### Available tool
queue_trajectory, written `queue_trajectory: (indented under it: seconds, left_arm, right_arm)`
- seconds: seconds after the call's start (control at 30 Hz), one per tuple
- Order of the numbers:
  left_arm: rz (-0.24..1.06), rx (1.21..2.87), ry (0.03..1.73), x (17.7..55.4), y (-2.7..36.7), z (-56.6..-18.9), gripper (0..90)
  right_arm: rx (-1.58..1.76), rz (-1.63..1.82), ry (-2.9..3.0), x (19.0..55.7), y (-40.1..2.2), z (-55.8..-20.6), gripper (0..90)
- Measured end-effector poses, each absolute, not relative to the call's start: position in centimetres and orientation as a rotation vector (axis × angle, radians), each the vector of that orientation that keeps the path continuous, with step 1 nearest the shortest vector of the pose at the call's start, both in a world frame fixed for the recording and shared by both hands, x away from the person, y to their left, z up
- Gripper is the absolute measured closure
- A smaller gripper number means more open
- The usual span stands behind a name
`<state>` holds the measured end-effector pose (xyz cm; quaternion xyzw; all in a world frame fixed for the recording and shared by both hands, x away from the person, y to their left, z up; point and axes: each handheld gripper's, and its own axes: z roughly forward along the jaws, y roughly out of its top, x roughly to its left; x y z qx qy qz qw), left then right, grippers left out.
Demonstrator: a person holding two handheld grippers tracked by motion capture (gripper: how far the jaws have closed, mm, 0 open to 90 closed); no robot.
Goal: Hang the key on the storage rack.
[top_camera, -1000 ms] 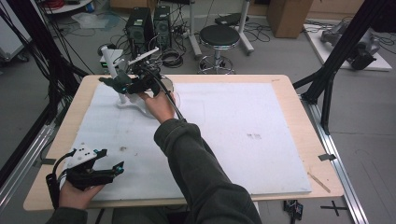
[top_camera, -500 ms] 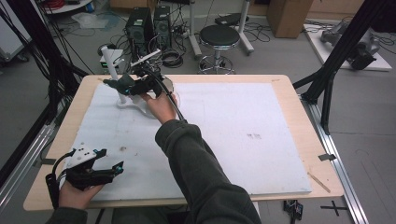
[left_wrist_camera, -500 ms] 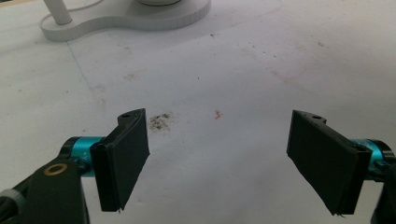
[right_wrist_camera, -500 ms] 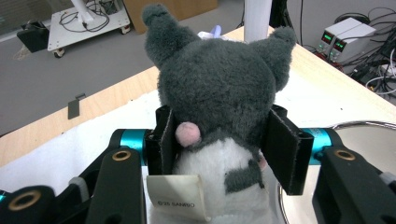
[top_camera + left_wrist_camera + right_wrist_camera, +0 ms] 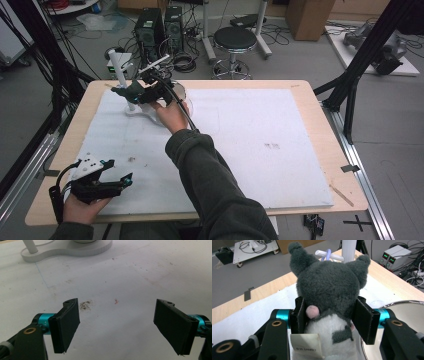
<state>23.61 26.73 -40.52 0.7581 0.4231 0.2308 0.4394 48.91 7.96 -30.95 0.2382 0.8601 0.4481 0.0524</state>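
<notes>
My right gripper clamps the grey plush toy just short of the white stand; next, hooking its loop onto the peg. My left gripper idles wide open.

Fuzzy grey plush toy, glossy white plastic stand.

A big mat lies on the desk. A stand with a pole sits on the mat at the far left. The soft toy is up beside the pole, between the jaws of the right gripper. The left gripper is at the near left edge. A stool stands on the floor behind the desk.
</notes>
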Motion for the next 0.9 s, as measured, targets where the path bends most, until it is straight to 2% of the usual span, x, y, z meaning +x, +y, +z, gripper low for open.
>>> queue_trajectory:
  seconds: [0.9]
  left_arm:
    - [0.578, 1.885, 1.049, 23.7, 26.8, -40.5, 21.1]
  right_arm:
    - [0.762, 1.297, 2.642, 49.0, 8.6, -32.0, 46.2]
